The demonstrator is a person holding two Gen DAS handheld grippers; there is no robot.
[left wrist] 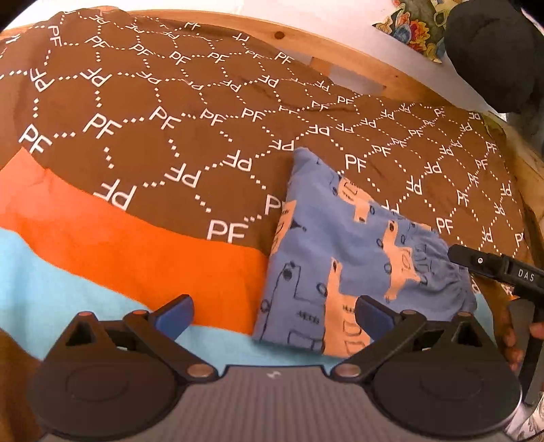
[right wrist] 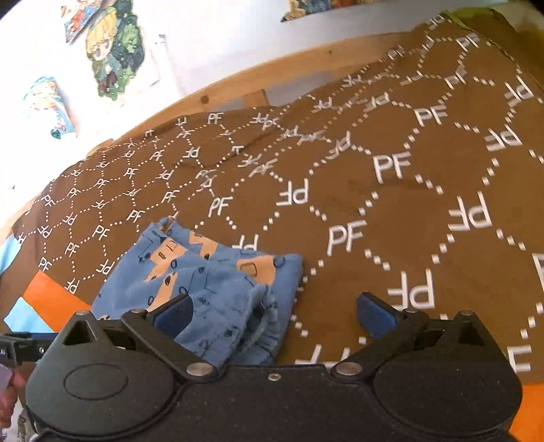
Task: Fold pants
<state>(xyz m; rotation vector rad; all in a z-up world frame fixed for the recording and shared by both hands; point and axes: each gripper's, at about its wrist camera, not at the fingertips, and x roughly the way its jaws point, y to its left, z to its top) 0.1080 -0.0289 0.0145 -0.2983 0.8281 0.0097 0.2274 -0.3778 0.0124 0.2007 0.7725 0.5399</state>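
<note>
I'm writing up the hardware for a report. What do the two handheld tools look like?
Both look alike: black linkage arms with round black pivot housings, silver rivets and dark blue finger pads. The left tool has a grey ribbed body; the right tool has a black one. Seen from the left wrist camera, the right tool's side carries white "DAS" lettering. No cables show.

Bed by a white wall, daylight, patterned cover.

Brown bedspread (left wrist: 190, 112) printed with white "PF" letters in dotted hexagons covers most of the bed; an orange band (left wrist: 136, 244) runs along its near edge, then a light blue band (left wrist: 51, 282) nearer still; a pale wooden bed rail (left wrist: 299, 40) with knots lies along the far side; behind it a white wall (right wrist: 204, 40) carrying cartoon stickers (right wrist: 112, 51) at left; a floral cloth (left wrist: 414, 27) at far right; light bright, even.
</note>
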